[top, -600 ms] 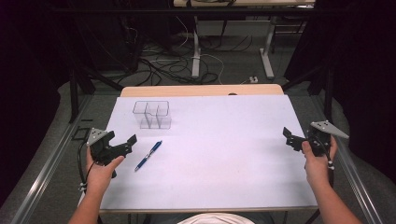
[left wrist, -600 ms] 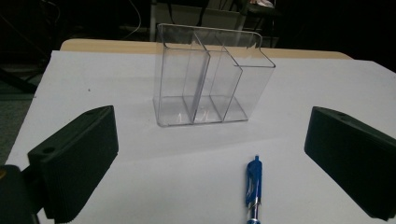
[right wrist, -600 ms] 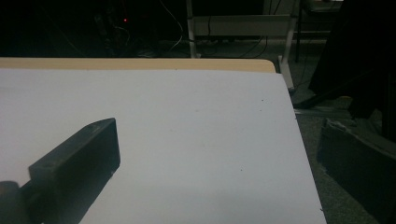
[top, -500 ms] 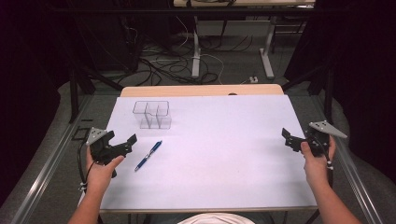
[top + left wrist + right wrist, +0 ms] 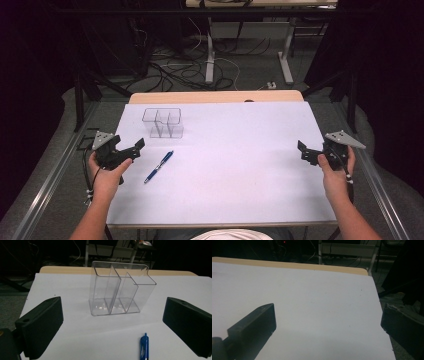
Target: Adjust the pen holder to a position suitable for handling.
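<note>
You have two tongs in your hands, one on each side of the counter (image 5: pixel 230 170), which is covered with one white sheet. Your left tongs (image 5: pixel 131 149) stay low over the left edge of the sheet, and both black jaws stand wide apart with nothing between them, so they are released. Your right tongs (image 5: pixel 306 153) are at the right edge of the sheet, well apart from everything else; their jaws are also spread wide and empty, as the right gripper view shows.

On the sheet I count two things. There is one blue pen (image 5: pixel 159 166), lying flat and slanted, just to the right of your left tongs and nearer to you than the box. In the left gripper view the pen's end (image 5: pixel 144 346) comes in at the bottom edge, between the two jaws but not touched by them. There is one clear plastic organizer (image 5: pixel 163 122), standing upright in the far left part of the sheet. In the left gripper view the organizer (image 5: pixel 120 290) shows three compartments: one long at the left and two smaller ones to the right of it. All three are empty.

I can read no brand, label or writing on the pen, on the organizer or on the tongs; the pen is too small to tell.
</note>
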{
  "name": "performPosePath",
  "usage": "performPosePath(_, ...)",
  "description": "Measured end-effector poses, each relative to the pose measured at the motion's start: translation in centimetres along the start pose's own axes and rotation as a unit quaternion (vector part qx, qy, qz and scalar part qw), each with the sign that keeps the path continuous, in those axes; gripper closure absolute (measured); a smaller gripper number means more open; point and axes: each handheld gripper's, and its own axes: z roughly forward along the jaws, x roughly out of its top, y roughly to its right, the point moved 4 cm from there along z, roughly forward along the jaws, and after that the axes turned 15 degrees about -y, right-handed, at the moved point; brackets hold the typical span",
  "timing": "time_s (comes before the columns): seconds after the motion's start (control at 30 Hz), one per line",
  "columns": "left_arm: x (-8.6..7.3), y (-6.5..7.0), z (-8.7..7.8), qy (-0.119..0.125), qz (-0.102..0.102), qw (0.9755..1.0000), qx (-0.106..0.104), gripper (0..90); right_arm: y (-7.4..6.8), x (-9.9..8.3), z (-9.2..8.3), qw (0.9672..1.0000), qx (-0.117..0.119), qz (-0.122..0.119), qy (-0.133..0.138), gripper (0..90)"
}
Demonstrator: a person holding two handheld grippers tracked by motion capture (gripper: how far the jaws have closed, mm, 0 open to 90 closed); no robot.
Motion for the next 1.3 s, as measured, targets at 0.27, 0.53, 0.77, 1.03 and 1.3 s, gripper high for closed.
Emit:
performPosePath(0.27, 2.0, -0.8, -0.2, 0.020, -0.012, 0.9997, 0.012, 14.1, -0.1, -0.1, 0.1, 1.0000, -0.001, -0.007, -0.004, 0.0)
performPosePath(0.53, 3.7, -1.6, 0.4, 0.025, -0.025, 0.9993, 0.011, 22.9, -0.2, -0.1, 0.1, 0.9999, -0.003, -0.011, -0.005, 0.0)
performPosePath(0.77, 5.0, -2.1, 0.9, 0.015, -0.012, 0.9996, 0.020, 28.8, -0.1, -0.2, 0.2, 1.0000, -0.002, -0.005, -0.008, 0.0)
performPosePath(1.03, 6.7, -2.6, 1.5, -0.001, -0.013, 0.9995, 0.030, 30.6, -0.1, -0.2, 0.4, 1.0000, -0.001, -0.006, -0.004, 0.0)
performPosePath(1.3, 8.4, -2.7, 2.7, -0.012, -0.017, 0.9995, 0.022, 41.7, -0.2, -0.4, 0.5, 0.9999, -0.003, -0.006, -0.013, 0.8)
